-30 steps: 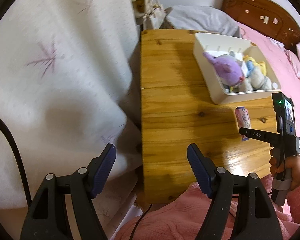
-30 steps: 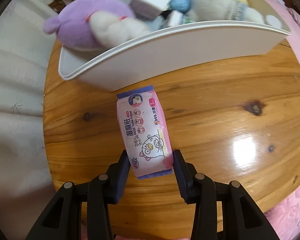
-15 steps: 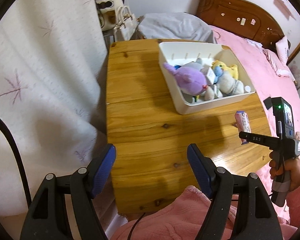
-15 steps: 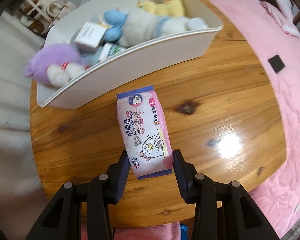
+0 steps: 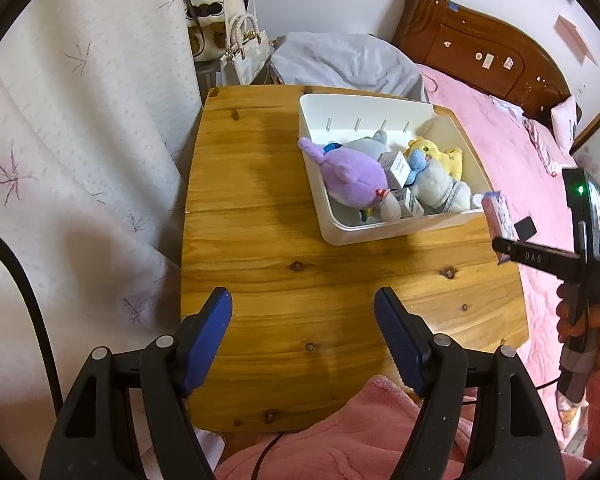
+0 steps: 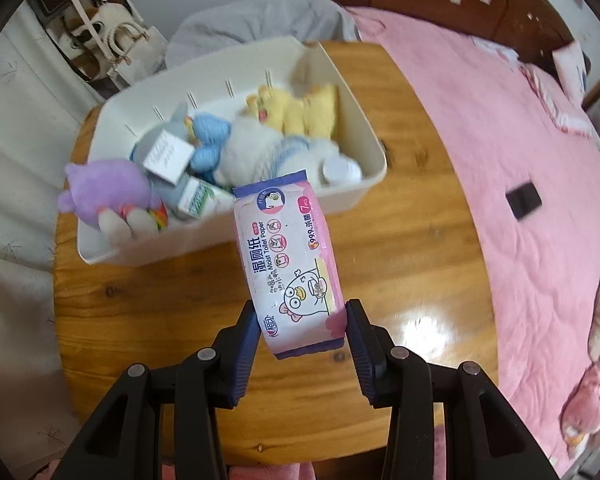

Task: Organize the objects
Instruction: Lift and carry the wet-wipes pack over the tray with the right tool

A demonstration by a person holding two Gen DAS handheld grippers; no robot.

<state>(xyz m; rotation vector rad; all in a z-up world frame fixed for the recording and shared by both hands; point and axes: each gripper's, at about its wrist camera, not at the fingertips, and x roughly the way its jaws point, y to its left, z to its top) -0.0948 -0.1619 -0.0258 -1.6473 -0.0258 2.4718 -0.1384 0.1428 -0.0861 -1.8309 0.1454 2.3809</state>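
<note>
My right gripper is shut on a pink pack of wet wipes and holds it in the air above the wooden table, just in front of the white bin. The bin holds a purple plush, a yellow plush, a grey-white plush and small boxes. In the left wrist view the pack hangs by the bin's near right corner. My left gripper is open and empty above the table's near edge.
A pink bed with a wooden headboard lies right of the table, with a small black object on it. A white curtain hangs at the left. A white handbag and grey bundle sit behind the table.
My right gripper has lifted the wipes pack off the table and risen toward the bin. My left gripper has pulled back and turned right, showing more of the table.
</note>
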